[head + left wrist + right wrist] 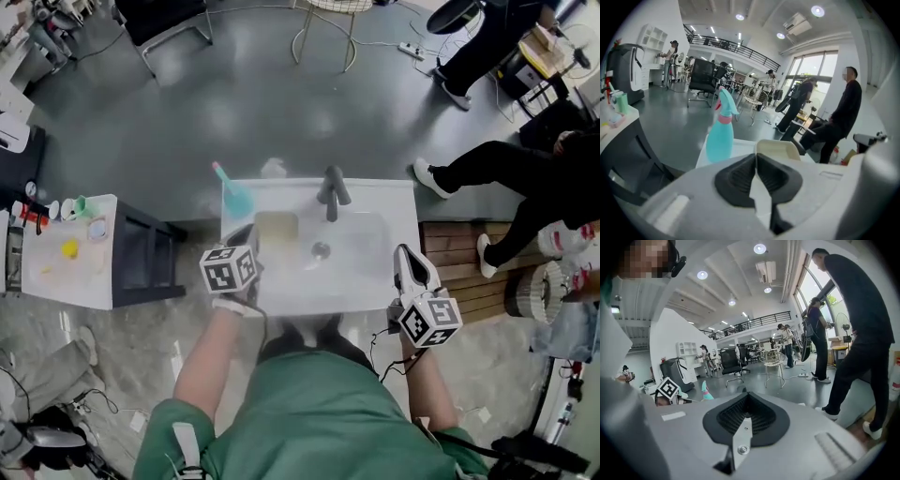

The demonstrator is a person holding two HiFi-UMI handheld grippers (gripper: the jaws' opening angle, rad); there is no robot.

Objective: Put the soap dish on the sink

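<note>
The cream soap dish (277,229) rests on the left part of the white sink (398,202), between the teal spray bottle (234,193) and the dark faucet (332,193). My left gripper (246,233) hovers just short of the dish's near left corner. In the left gripper view, the left gripper (756,155) is shut and empty, with the soap dish (779,149) right beyond its tips and the spray bottle (720,134) to the left. My right gripper (405,253) is over the sink's right front edge. In its own view, the right gripper (748,396) is shut and holds nothing.
A white side table (56,277) with small items and a dark cabinet (142,251) stand left of the sink. Seated and standing people's legs (473,169) and a wooden pallet (467,272) are on the right. A wire stool (325,36) and a chair stand behind.
</note>
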